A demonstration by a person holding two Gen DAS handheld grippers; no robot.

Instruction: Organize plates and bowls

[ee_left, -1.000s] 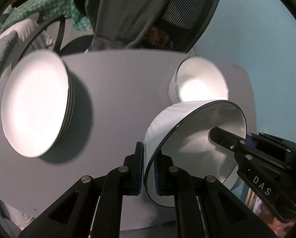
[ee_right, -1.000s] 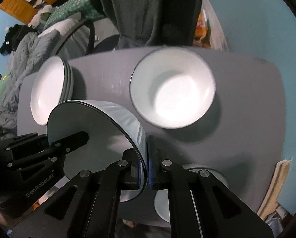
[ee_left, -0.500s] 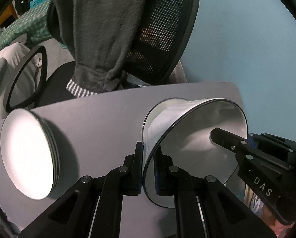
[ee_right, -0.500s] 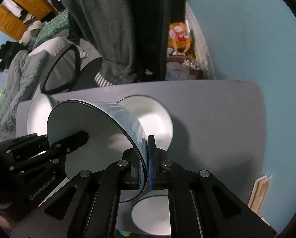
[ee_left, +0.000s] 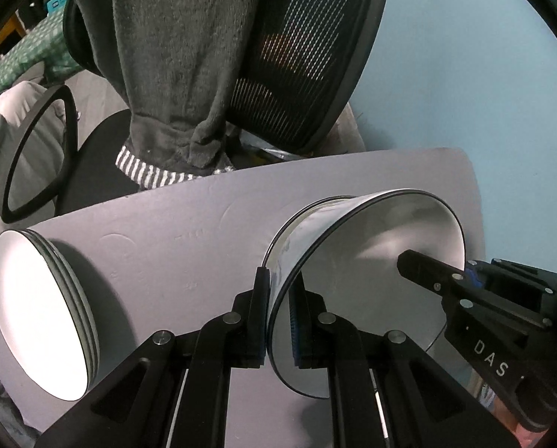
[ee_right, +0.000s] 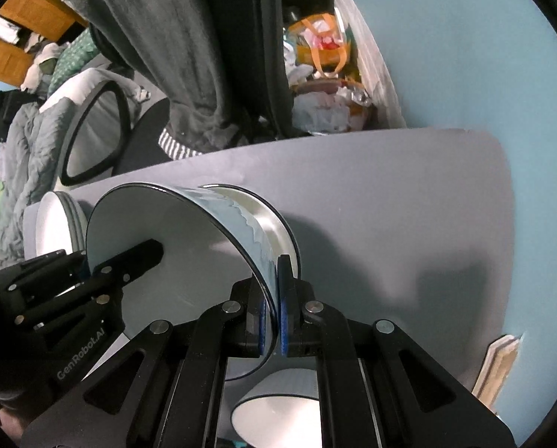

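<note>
Both grippers hold one white bowl point(ee_left: 371, 261) point(ee_right: 174, 254) with a dark rim, level above the grey table point(ee_left: 166, 242) point(ee_right: 390, 205). My left gripper point(ee_left: 278, 298) is shut on its left rim, and my right gripper point(ee_right: 272, 306) is shut on the opposite rim. Each gripper shows in the other's view, the right gripper point(ee_left: 461, 272) and the left gripper point(ee_right: 88, 261). A second white bowl point(ee_left: 289, 235) point(ee_right: 271, 224) stands on the table just behind and under the held one, mostly hidden. A stack of white plates point(ee_left: 36, 310) point(ee_right: 54, 224) sits at the left.
A third white bowl point(ee_right: 274, 403) stands near the table's front edge under my right gripper. Behind the far edge is a mesh office chair point(ee_left: 308, 56) draped with a grey garment point(ee_left: 174, 56). A blue wall point(ee_left: 465, 74) runs along the right side. Bags and clutter point(ee_right: 323, 56) lie beyond the chair.
Both grippers carried the bowl toward the table's far edge and a little lower. The bowl on the table, fully visible a second ago, is now mostly covered by the held bowl.
</note>
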